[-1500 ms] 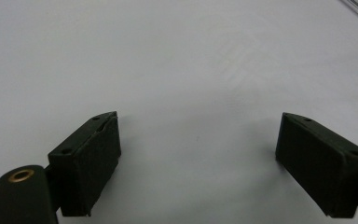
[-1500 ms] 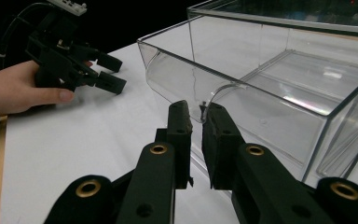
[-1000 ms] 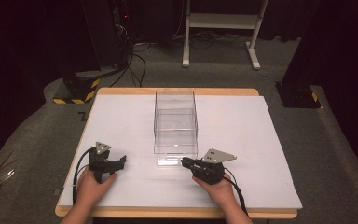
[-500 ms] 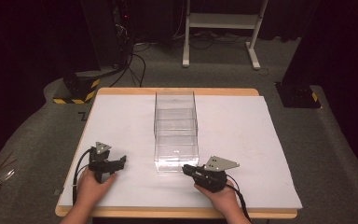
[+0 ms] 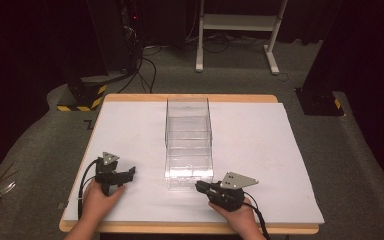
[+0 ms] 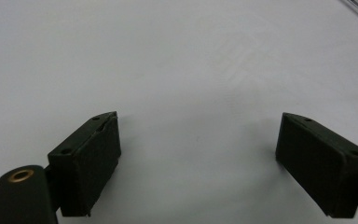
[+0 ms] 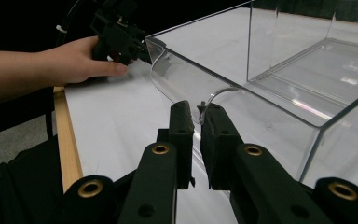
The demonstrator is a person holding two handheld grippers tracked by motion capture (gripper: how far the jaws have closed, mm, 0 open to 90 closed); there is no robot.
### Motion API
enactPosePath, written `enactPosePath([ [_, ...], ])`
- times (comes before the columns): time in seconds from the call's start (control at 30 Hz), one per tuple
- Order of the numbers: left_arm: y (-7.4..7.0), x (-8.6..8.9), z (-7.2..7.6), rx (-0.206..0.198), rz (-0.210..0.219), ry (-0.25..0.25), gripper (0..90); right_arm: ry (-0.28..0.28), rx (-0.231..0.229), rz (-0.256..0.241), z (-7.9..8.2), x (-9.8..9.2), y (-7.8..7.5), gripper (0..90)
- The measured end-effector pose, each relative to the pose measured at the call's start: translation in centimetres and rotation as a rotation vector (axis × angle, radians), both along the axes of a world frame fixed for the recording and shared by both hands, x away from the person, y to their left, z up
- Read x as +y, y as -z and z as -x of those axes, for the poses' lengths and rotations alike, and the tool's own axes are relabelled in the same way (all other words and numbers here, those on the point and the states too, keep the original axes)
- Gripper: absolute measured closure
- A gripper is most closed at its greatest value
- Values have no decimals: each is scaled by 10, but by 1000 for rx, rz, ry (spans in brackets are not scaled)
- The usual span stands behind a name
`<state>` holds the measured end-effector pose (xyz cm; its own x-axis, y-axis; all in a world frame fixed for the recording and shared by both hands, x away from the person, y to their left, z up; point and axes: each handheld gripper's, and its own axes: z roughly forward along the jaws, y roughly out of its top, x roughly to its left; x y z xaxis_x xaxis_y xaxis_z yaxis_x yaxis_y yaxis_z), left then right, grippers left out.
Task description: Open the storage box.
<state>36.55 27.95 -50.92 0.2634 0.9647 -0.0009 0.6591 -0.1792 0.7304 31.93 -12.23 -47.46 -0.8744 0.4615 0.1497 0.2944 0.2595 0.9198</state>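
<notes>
**Right tool pinching the lip of a clear drawer at the near edge of the table**

Left tool (image 5: 130, 173): held low over the white sheet near the table's (image 5: 300, 150) near-left corner, well apart from the clear box. In the left gripper view its jaws stand wide apart over bare white surface, with nothing between them. The placement suggests a hand kept in reserve, perhaps ready to steady the box, though it touches nothing now.

Clear stacked box (image 5: 188, 141): a transparent plastic unit of several tiers running from the middle of the table toward its near edge, with its long side pointing away from the person. Its position, front facing the person, puts the lowest drawer within reach of either tool.

Drawer lip (image 7: 182, 84): the curved clear front edge of the near drawer, seen close in the right gripper view, with an empty tray behind it. The curl gives a thin edge that two flat jaws can clamp.

Right tool (image 5: 200, 187): resting just in front of the box's near end, jaws drawn almost together on the lower edge of the drawer lip (image 5: 190, 181). This grip is judged to serve a straight pull toward the near edge, sliding the drawer out.
</notes>
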Motion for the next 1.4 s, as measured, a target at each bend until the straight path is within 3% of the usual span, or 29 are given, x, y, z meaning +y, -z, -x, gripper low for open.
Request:
enactPosePath([
  [0.3, 0, 0, 0, 1, 0, 1, 140, -16, -19, -2, 5, -2, -2, 843],
  [0.37, 0, 0, 0, 1, 0, 1, 140, -13, -25, -24, 5, -5, -3, 850],
  [0.83, 0, 0, 0, 1, 0, 1, 141, -11, -28, -12, 6, -7, -2, 833],
  [1.4, 0, 0, 1, -4, -3, -3, 142, 18, -105, -76, 7, -17, -23, 817],
])
